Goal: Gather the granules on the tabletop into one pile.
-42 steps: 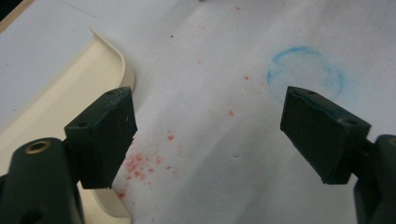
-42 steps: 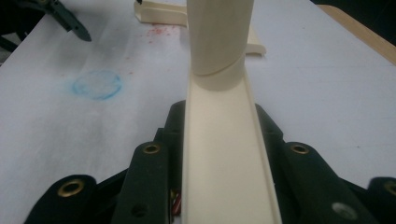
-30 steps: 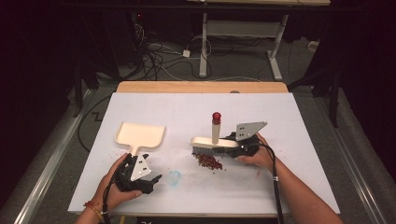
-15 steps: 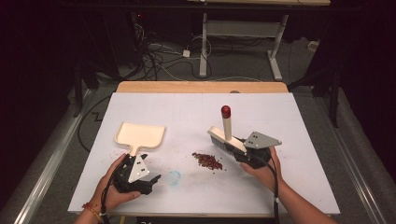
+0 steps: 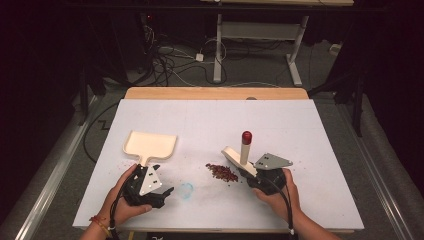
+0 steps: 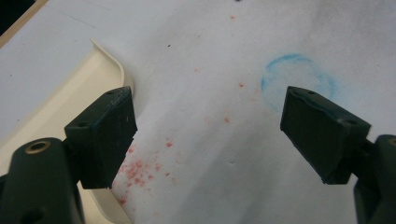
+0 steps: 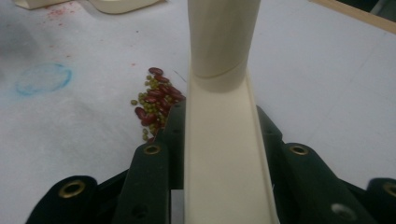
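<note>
- High view: the right gripper is partly covered by its grey plate and the person's right hand, so the jaw tips are hard to make out here. It carries a cream brush whose upright handle ends in a red cap; the bristle side is not visible.
- High view: a pile of red and green beans lies on the white table cover, just left of the brush head. Single beans cannot be told apart at this distance.
- High view: the cream dustpan lies flat on the left half of the table, its handle pointing toward the left gripper. The pan looks empty; small crumbs could not be resolved.
- High view: a faint blue ring is marked on the cover between the two grippers.
- Left gripper view: the jaws stand wide apart with nothing between them. The dustpan is cut off at the left edge, its rim beside the left jaw. Red specks and the blue ring show on the cover.
- Right gripper view: the jaws are clamped on the brush; its handle is cut off at the top edge. The beans lie just left of the brush, partly hidden behind the jaw.
</note>
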Action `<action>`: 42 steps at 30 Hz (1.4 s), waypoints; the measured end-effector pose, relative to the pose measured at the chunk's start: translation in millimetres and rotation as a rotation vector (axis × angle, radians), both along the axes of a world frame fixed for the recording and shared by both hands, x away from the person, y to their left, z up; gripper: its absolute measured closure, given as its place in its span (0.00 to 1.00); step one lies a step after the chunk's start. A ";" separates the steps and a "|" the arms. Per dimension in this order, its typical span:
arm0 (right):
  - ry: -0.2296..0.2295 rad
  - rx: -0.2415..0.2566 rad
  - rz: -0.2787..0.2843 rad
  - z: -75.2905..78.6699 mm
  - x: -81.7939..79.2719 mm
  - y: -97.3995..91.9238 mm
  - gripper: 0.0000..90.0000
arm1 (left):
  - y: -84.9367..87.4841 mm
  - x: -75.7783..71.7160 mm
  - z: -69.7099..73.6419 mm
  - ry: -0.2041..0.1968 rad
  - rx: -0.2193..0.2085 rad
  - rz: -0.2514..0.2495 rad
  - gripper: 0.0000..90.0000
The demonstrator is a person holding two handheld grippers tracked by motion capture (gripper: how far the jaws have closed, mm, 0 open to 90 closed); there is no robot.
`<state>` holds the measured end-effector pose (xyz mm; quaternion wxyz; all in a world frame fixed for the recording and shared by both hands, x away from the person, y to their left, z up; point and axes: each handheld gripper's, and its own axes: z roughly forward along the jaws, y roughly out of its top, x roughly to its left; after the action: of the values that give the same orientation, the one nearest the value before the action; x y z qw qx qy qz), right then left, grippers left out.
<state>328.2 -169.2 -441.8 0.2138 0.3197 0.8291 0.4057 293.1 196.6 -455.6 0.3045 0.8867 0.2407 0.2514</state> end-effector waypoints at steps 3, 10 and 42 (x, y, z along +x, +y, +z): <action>-0.008 -0.002 0.000 -0.2 -1.3 7.5 0.75 | 0.4 -0.1 -0.2 0.001 -0.002 0.002 0.20; -0.041 0.001 -0.009 3.3 -2.3 14.9 0.75 | 1.0 -0.8 0.1 -0.001 0.000 0.002 0.20; 0.146 0.070 0.205 50.8 -28.4 -103.4 0.75 | -0.1 1.4 0.2 -0.002 -0.001 0.011 0.20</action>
<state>299.8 -272.5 -391.0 0.0992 0.2691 0.8562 0.4298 294.5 196.5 -455.4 0.3038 0.8849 0.2453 0.2539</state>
